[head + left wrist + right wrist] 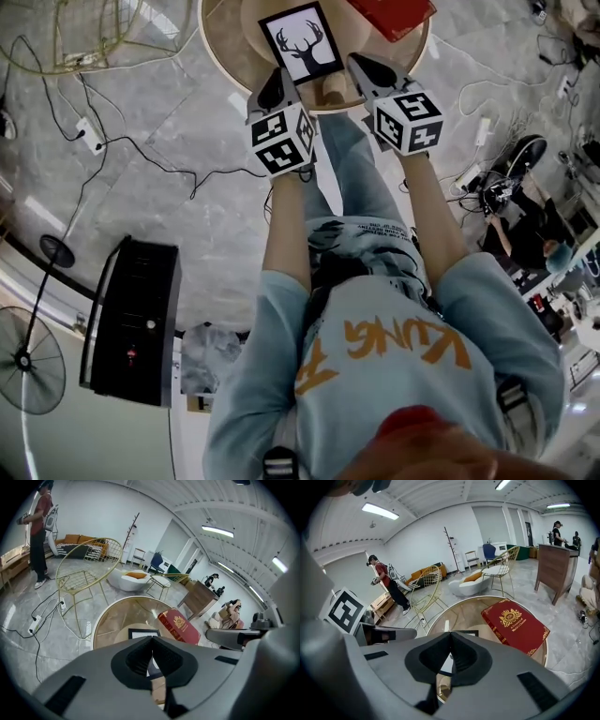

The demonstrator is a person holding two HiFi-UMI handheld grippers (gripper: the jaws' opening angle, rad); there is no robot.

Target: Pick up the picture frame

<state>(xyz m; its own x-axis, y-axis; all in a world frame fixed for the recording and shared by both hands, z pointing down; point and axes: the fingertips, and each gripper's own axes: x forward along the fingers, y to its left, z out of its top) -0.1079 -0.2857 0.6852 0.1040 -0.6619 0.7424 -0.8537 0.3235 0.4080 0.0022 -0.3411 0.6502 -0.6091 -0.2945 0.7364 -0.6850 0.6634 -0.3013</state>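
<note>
- Fingers [133,658] of the left gripper [274,92] are pressed together with nothing between them, and the fingers [466,656] of the right gripper [371,67] are the same, closed and empty.
- Both grippers point down and forward at the near edge of the round table [214,52], side by side, and neither touches anything.
- Between and just beyond their tips is the picture frame [302,42]. It has a black border and a white sheet with a black deer head.
- It sits near the middle of the table, with a red book [394,14] just beside it on the right. I cannot tell if the frame lies flat or leans on a back prop.
- I judge the frame to be light and stiff, so it should not bend when lifted. The front is probably glass or smooth plastic, so it may be slippery and could break if it falls.
- The best place to hold seems to be the black border, at the two long sides facing each other, one gripper on each side, not on the white face.
- For this the fingers must first spread wide enough for the border. If the frame lies flat, getting a finger under the edge could be the hard part.
- The book is close on the right side, so the right gripper has less room there.
</note>
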